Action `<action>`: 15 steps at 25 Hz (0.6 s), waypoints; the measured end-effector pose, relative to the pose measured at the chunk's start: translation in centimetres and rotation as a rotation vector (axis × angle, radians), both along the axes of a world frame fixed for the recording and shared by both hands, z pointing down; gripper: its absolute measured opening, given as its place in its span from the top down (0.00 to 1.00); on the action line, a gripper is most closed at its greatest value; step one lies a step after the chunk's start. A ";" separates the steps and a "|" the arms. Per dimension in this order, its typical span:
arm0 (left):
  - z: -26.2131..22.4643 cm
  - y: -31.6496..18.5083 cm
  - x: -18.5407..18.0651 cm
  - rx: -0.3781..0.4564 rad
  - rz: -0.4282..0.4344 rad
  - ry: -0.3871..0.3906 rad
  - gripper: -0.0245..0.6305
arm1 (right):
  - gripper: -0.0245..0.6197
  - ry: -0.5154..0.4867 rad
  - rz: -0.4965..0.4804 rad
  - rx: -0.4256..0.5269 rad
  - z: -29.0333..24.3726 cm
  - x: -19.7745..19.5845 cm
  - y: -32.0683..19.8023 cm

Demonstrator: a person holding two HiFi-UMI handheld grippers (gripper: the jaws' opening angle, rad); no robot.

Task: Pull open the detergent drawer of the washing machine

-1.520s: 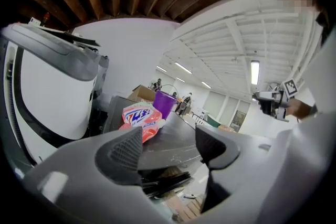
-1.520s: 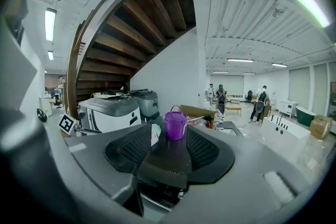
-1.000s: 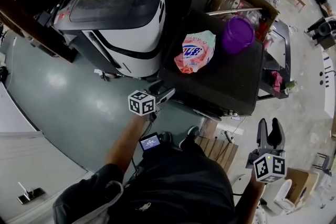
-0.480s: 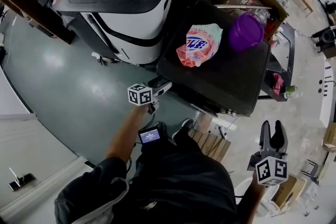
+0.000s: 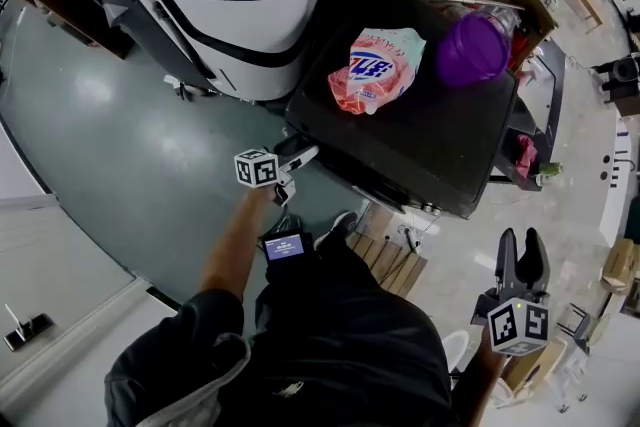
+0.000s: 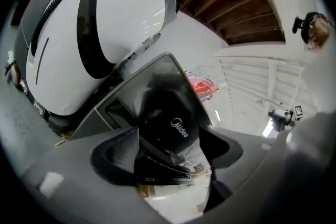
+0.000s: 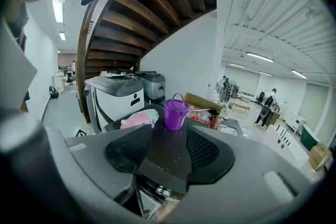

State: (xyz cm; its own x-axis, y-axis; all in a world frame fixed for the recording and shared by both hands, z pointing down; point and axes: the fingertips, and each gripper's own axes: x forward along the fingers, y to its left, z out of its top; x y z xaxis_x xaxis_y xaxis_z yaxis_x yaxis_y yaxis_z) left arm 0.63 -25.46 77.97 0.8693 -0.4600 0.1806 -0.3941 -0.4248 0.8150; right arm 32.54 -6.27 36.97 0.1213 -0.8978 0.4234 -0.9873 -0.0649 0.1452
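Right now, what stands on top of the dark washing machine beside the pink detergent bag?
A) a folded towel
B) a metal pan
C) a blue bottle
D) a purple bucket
D: in the head view a purple bucket stands on the top of the washing machine, just right of the pink detergent bag.

1. The head view is evenly bright; the floor (image 5: 90, 90) carries a pale glare patch.
2. The washing machine (image 5: 420, 135) top stays dark, with little detail.
3. In the right gripper view, strip lights (image 7: 262, 56) glow overhead; the stair underside (image 7: 152, 2) lies in shadow.
4. All views bend strongly at the edges; both gripper views have black corners and a soft, unfocused foreground.
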 end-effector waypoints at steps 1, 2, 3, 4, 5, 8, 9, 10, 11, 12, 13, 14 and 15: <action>0.2 0.1 0.1 0.002 0.001 0.018 0.37 | 0.67 0.000 -0.003 -0.007 0.3 0.3 -0.1; 0.4 0.0 0.3 0.004 0.001 0.037 0.37 | 0.67 -0.003 -0.005 -0.014 0.5 0.5 -0.2; 0.4 0.0 0.5 0.008 0.002 0.059 0.36 | 0.67 -0.007 -0.006 -0.020 0.8 0.7 -0.2; 0.3 0.0 0.8 0.015 0.006 0.085 0.36 | 0.66 -0.010 -0.009 -0.028 1.1 0.8 -0.4; 0.1 -0.1 1.1 0.022 0.011 0.113 0.36 | 0.67 -0.013 -0.011 -0.036 1.4 1.0 -0.4; -0.7 -0.3 1.7 0.031 0.023 0.177 0.34 | 0.67 -0.020 -0.021 -0.061 2.7 1.2 -0.4; -0.9 -0.4 1.8 0.028 0.021 0.200 0.34 | 0.67 -0.023 -0.024 -0.070 3.1 1.3 -0.4; -1.0 -0.5 1.9 0.024 0.015 0.228 0.34 | 0.67 -0.025 -0.026 -0.079 3.5 1.4 -0.4; -1.0 -0.7 2.0 0.020 0.007 0.260 0.34 | 0.67 -0.028 -0.029 -0.089 3.9 1.5 -0.3; -1.0 -0.9 2.1 0.017 0.000 0.295 0.33 | 0.67 -0.031 -0.030 -0.100 4.3 1.7 -0.2; -0.9 -1.1 2.2 0.013 -0.008 0.332 0.33 | 0.67 -0.035 -0.031 -0.109 4.8 1.8 -0.2; -0.7 -1.3 2.2 0.006 -0.017 0.373 0.33 | 0.67 -0.037 -0.032 -0.117 5.2 1.9 -0.1; -0.6 -1.4 2.1 -0.007 -0.031 0.433 0.33 | 0.67 -0.040 -0.032 -0.124 5.6 2.0 -0.1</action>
